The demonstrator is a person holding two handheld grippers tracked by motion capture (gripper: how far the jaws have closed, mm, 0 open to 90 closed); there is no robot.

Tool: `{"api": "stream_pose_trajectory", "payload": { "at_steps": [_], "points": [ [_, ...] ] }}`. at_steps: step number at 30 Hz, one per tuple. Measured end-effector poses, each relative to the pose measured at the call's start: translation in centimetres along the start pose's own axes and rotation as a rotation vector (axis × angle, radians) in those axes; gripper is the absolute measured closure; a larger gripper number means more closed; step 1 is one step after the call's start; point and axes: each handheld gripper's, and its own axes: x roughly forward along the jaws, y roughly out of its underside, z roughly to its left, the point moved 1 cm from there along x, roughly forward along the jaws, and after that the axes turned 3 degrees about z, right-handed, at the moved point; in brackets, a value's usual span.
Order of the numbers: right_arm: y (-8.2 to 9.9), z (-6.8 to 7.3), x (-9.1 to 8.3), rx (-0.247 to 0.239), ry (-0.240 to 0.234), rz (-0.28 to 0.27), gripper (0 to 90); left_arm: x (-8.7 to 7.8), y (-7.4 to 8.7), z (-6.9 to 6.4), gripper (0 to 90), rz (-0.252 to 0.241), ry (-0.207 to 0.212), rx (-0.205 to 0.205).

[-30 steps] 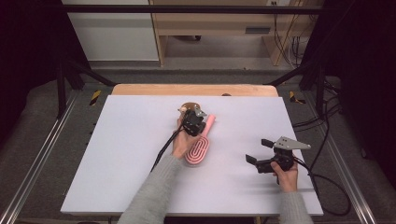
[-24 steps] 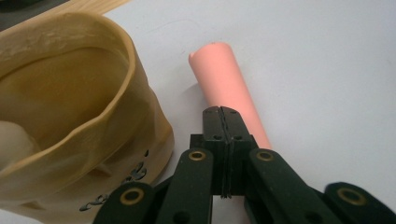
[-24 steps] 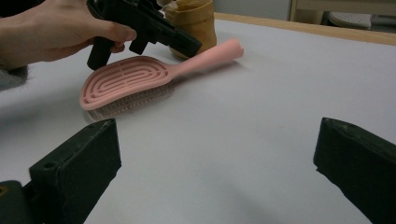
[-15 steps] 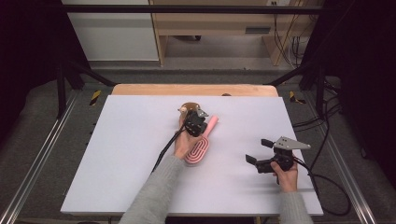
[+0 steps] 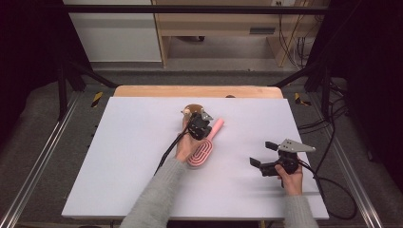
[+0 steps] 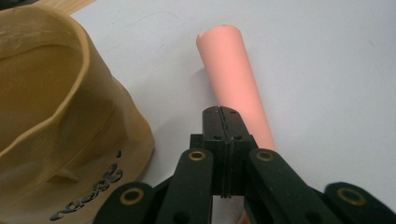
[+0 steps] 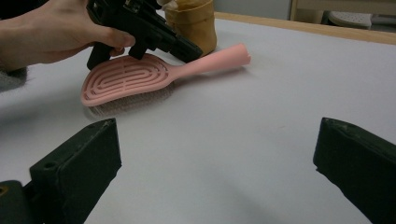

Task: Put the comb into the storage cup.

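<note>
Two grippers are at work: your left gripper (image 6: 223,116) has its jaws pressed fully together over the handle of the pink hairbrush (image 5: 203,149), with nothing between them. That hairbrush lies bristles-down mid-table, just beside the tan cup (image 6: 56,116). Your right gripper (image 5: 267,154) rests well apart to the right, jaws spread wide and empty, facing the hairbrush.

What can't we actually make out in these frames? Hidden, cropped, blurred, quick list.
- Pink plastic hairbrush: in the high view the left hand and left gripper cover its neck; in the left gripper view the shut jaws hide the handle's lower part.
- Tan soft pouch: cut off by the left and bottom edges in the left gripper view; its dark lettering is unreadable.
- Hairbrush bristles: face down in the right gripper view, barely visible.
- Right gripper: open; its jaws are cropped in its own view.
</note>
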Motion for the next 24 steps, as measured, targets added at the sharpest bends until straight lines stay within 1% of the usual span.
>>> {"api": "stream_pose_trajectory", "payload": {
  "at_steps": [1, 2, 7, 9, 13, 16, 20, 23, 24],
  "points": [
    [0.0, 0.0, 0.0, 0.0, 0.0, 0.0, 1.2, 0.0, 0.0, 0.0, 89.4, 0.0, 0.0, 0.0],
    [0.0, 0.0, 0.0, 0.001, 0.0, 0.0, 1.2, 0.0, 0.0, 0.0, 89.4, 0.001, 0.01, 0.008],
    [0.0, 0.0, 0.0, 0.0, 0.0, 0.001, 1.2, 0.0, 0.1, 0.0, 89.5, 0.003, 0.019, 0.018],
    [0.0, 0.0, 0.0, 0.0, -0.001, 0.001, 1.2, -0.1, 0.1, 0.0, 89.4, 0.008, 0.02, 0.028],
    [0.0, 0.0, 0.1, 0.003, -0.001, 0.005, 1.2, -0.6, 0.0, 0.1, 88.9, -0.008, 0.018, 0.02],
    [0.0, 0.0, 0.1, 0.004, -0.001, 0.003, 1.2, -1.6, -0.3, 0.0, 88.3, -0.024, 0.015, 0.031],
    [0.0, 0.0, 0.1, 0.004, 0.0, 0.001, 1.1, -3.4, -0.5, 0.0, 87.0, -0.062, 0.019, 0.03],
    [0.0, 0.0, 0.1, 0.007, -0.001, -0.005, 1.0, -5.0, -0.5, 0.2, 84.1, -0.104, 0.024, 0.02],
    [-0.1, 0.0, 0.0, 0.012, 0.002, -0.007, 1.1, -6.2, -0.2, 0.4, 80.2, -0.137, 0.026, 0.011]
  ]
}}
